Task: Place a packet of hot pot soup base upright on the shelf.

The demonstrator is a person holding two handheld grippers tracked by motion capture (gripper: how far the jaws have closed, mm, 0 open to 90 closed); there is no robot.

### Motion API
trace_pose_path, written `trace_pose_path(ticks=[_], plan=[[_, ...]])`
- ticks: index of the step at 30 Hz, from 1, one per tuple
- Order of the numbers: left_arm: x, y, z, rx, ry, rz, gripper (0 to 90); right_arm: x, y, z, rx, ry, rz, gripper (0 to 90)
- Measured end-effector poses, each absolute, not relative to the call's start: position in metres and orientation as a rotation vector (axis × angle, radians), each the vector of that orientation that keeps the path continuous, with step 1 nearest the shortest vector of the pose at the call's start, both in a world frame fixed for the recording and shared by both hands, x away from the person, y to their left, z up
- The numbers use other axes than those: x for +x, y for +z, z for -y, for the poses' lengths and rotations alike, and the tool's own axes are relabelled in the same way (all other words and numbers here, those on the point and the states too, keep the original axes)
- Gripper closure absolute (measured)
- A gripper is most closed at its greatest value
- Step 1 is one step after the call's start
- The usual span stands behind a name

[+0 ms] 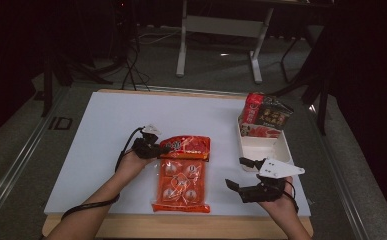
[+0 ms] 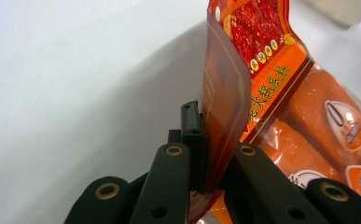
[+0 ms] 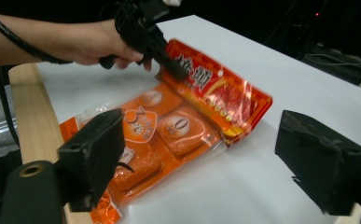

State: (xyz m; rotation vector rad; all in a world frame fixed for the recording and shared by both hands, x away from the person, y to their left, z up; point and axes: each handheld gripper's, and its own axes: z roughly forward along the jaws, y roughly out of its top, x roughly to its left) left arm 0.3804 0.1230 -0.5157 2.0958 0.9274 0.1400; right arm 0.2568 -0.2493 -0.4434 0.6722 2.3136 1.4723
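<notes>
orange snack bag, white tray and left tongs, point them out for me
orange snack bag [image 1: 182, 186], high view, on the clear lower half with the round pieces
white tray [image 1: 284, 148], high view, on its right rim
left tongs [image 2: 211, 179], left gripper view, where they pinch the bag's red top edge

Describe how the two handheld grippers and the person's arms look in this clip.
Both the left gripper and the right gripper are black, with brass-ringed pivots and a grey three-cornered plate on top. A black cable trails from each. The forearms are bare, no sleeves in view.
</notes>
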Motion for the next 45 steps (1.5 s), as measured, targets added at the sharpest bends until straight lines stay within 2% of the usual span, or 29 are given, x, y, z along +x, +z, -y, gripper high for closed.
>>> trace_pose_path(ticks=[8,10,29,39,45], plan=[[0.367,-0.489,-0.123,2.068,0.173,-0.896,89.1,0.256,-0.441,0.250,0.678,1.485,-2.302,17.6],[0.364,-0.483,-0.123,2.061,0.178,-0.890,89.1,0.256,-0.441,0.250,0.679,1.483,-2.315,21.2],[0.331,-0.442,-0.117,2.018,0.229,-0.784,89.3,0.253,-0.435,0.250,0.674,1.506,-2.302,20.9],[0.304,-0.413,-0.107,1.997,0.216,-0.617,89.3,0.252,-0.428,0.254,0.695,1.519,-2.265,20.4],[0.283,-0.395,-0.100,1.942,0.210,-0.478,89.4,0.255,-0.423,0.254,0.706,1.572,-2.279,15.1]])
